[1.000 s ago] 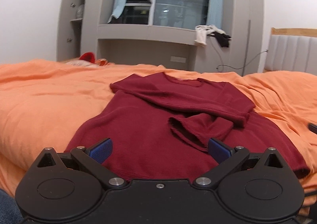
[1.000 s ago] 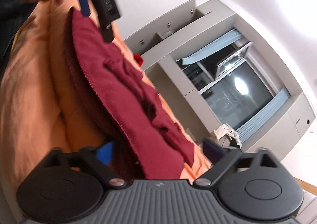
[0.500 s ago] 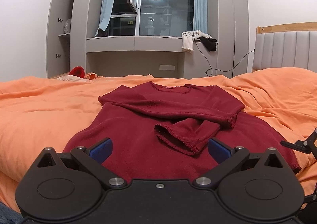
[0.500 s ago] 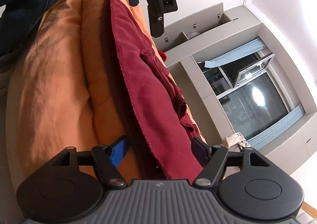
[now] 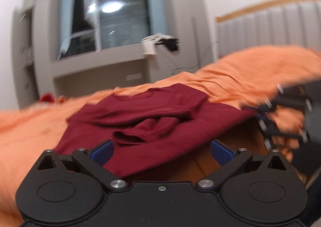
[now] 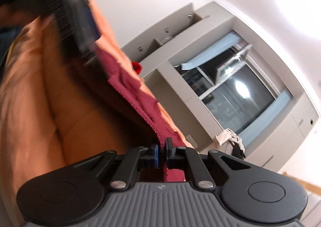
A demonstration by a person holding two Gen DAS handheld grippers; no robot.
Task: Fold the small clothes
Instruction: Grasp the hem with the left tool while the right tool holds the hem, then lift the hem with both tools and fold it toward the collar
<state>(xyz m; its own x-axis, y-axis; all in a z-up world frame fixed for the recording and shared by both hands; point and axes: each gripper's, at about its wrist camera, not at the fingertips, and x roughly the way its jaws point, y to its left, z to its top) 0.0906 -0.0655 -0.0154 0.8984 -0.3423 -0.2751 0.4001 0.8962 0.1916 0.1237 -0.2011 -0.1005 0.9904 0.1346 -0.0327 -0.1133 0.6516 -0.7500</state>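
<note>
Maroon knit long-sleeved sweater [image 5: 140,126] lay on the orange bedsheet [image 5: 30,126], sleeves folded in; right gripper [image 6: 161,153] pinched its hem corner, apparently for folding, while left gripper [image 5: 161,149] hovered wide near the hem.

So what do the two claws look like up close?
The left claw is black plastic with two round discs, silver screws and blue ribbed pads. The right claw has the same black arms and a blue pad, plus a grey ridged body.
</note>
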